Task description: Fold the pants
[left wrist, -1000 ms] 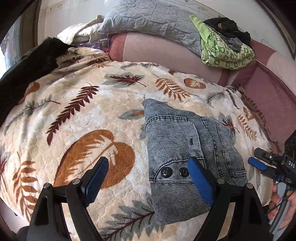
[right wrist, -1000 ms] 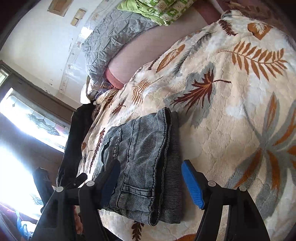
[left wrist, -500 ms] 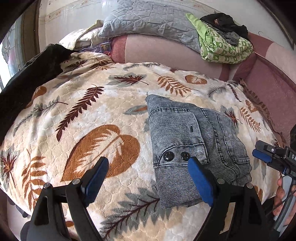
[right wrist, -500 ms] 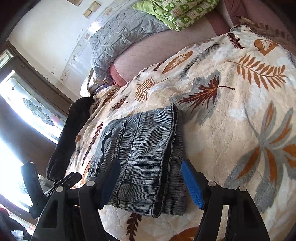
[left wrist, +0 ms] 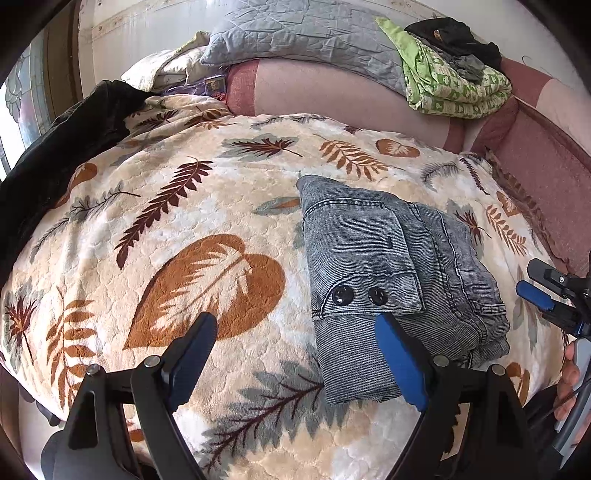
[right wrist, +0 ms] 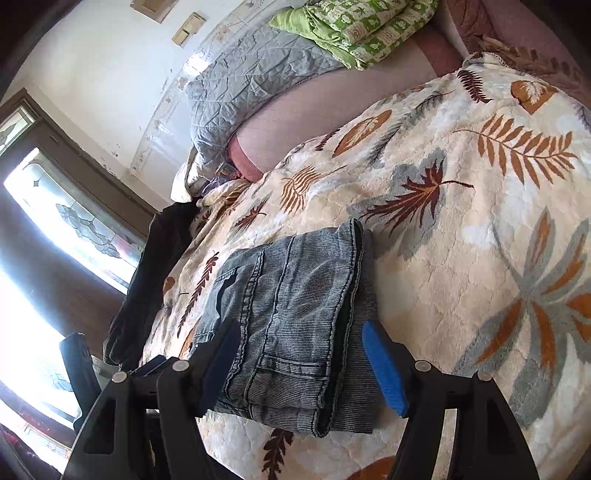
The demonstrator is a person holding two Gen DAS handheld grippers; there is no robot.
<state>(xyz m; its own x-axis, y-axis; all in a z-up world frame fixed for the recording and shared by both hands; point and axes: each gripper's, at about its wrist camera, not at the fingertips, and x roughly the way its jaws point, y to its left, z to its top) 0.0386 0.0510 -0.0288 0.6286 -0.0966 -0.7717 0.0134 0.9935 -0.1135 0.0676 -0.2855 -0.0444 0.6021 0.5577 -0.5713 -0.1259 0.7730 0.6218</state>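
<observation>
The pants lie as a compact grey denim bundle on the bed's leaf-print blanket, at about 3 o'clock from the big orange leaf in the left wrist view. A flap with two dark buttons sits on top. The layers stack evenly, though the 4 o'clock corner looks a little bunched.

Over the last second the bundle has not changed shape. Both views have only drawn back slightly, so more blanket shows below it. That suggests the folding is done and the hands are retreating.

The left claw stands wide open and holds nothing. The right claw is also open, empty, and clear of the denim. Beyond, at 12 o'clock, lie a grey quilt and a green folded cloth.
</observation>
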